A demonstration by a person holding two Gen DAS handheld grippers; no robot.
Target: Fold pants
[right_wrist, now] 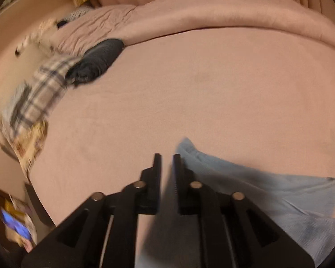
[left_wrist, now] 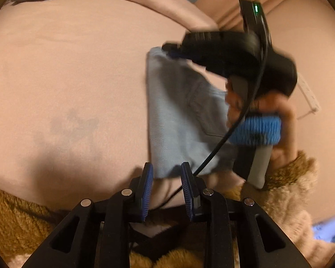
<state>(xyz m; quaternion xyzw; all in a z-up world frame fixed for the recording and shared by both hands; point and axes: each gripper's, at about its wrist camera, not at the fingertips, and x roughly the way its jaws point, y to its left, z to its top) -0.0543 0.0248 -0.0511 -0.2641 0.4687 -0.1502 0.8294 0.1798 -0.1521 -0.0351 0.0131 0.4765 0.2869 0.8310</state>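
Light blue denim pants [left_wrist: 178, 116] lie folded in a compact rectangle on the pink bed sheet [left_wrist: 67, 67]. My left gripper [left_wrist: 167, 174] is open and empty, its blue pads just at the near edge of the pants. My right gripper [left_wrist: 169, 50] shows in the left wrist view, blurred, at the far corner of the pants. In the right wrist view the right gripper [right_wrist: 167, 158] has a narrow gap between its fingers and nothing held, with the pants [right_wrist: 268, 196] beside it on the right.
A dark grey garment [right_wrist: 98, 62] and a plaid cloth [right_wrist: 40, 91] lie at the far left of the bed. A rolled pink duvet [right_wrist: 212, 15] runs along the far side. A furry brown sleeve [left_wrist: 288, 178] covers the right arm.
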